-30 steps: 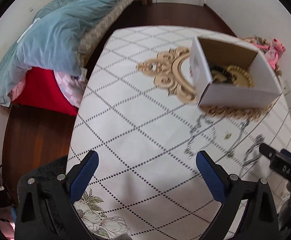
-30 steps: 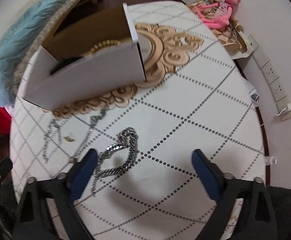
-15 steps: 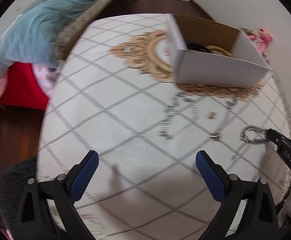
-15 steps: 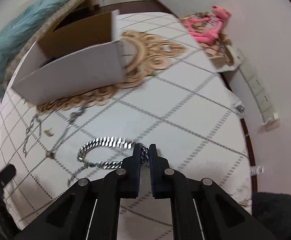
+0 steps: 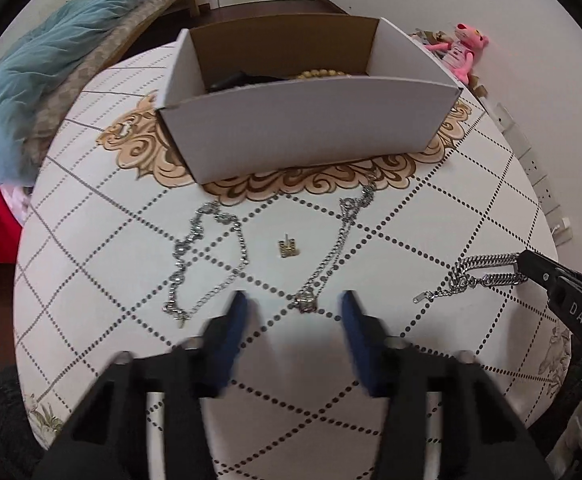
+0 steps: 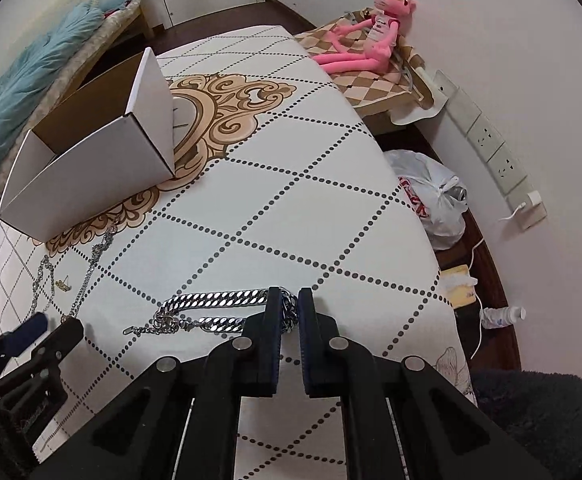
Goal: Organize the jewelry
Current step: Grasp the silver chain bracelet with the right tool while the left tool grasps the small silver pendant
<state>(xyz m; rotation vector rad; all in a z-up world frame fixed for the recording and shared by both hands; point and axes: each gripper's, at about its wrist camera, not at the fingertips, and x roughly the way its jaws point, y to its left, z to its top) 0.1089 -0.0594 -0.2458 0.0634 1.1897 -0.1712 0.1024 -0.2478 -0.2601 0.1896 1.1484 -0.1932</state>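
Right gripper (image 6: 289, 306): clenched on the thick chain (image 6: 215, 300), lower centre.
Left gripper (image 5: 293, 312): jaws apart, over a thin necklace (image 5: 331, 252).
Box (image 5: 307, 132): upper centre.

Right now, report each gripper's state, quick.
Left gripper: open, holding nothing, hovering around the end of a thin silver chain.
Right gripper: shut on the thick curb chain, which lies on the table.
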